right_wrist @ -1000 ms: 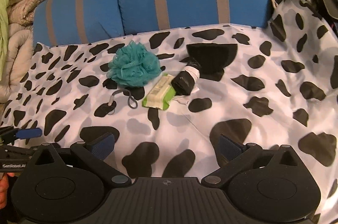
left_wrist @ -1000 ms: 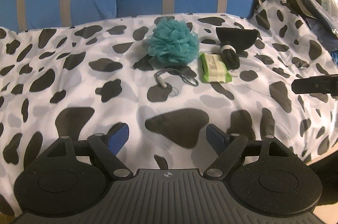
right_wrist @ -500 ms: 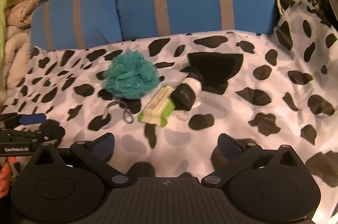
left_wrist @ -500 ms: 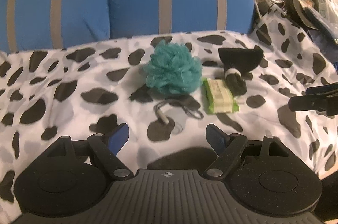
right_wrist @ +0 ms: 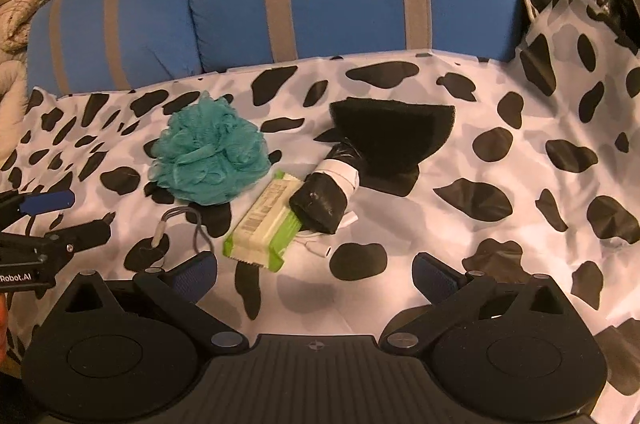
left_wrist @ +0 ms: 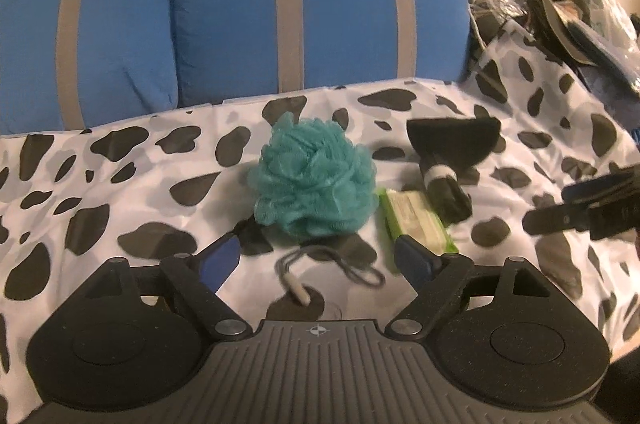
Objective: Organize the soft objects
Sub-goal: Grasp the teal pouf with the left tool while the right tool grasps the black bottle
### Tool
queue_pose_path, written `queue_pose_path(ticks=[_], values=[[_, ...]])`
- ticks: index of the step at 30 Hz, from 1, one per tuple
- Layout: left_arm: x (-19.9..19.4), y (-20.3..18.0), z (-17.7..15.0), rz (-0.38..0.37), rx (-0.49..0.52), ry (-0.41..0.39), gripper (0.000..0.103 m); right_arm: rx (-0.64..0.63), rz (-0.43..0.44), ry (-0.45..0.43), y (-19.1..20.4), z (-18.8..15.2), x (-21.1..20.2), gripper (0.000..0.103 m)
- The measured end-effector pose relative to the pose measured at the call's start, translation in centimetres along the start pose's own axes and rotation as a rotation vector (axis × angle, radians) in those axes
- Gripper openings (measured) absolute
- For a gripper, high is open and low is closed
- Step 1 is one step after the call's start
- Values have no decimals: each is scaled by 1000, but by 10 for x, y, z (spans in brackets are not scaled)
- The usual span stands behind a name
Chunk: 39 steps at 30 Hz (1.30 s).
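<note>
Right now I am spreading my left claw (left_wrist: 316, 260) wider, nothing between its pads, just short of the teal bath pouf (left_wrist: 314, 178) lying on the spotted sheet (left_wrist: 120, 192). Beside it my right claw (right_wrist: 314, 274) is hanging released, gripping nothing.

A frilly teal mesh pouf (left_wrist: 316, 180) is showing a gauzy, ruffled netting, with a thin grey cord (left_wrist: 352, 264) trailing at lower centre. A green packet (right_wrist: 264, 224) is looking like smooth printed plastic wrap. The black wedge sponge (right_wrist: 394, 128) is appearing matt and porous. A cow-print sheet (right_wrist: 500, 160) is lying as smooth, slightly creased cloth, and the blue cushions (left_wrist: 320, 16) are looking like soft matt fabric.
</note>
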State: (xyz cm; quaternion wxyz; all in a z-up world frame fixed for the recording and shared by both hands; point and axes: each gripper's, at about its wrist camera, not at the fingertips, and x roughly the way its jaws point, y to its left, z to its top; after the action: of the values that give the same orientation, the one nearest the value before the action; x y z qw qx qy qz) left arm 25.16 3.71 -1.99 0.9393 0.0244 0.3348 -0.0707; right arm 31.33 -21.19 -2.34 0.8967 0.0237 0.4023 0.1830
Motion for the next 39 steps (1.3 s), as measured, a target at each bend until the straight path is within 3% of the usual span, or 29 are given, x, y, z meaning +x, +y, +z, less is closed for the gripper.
queue_pose_path(ticks=[12,16,23,36,38,39], values=[[53,23,24,-40,-87,15,91,43,11,35,-10,29,43,102],[72,32,29,-74,-143,23,91,88,41,50,-18,37,60,95],[101,45,31,-124,-212,38,91,169,90,81,-31,50,85,91],[135,54,35,-209,-270,54,90,362,123,141,-59,52,132,61],[139,57,35,-211,-288,75,80,370,132,140,-58,53,135,59],[141,58,35,-214,-293,90,69,370,133,143,-57,53,136,50]])
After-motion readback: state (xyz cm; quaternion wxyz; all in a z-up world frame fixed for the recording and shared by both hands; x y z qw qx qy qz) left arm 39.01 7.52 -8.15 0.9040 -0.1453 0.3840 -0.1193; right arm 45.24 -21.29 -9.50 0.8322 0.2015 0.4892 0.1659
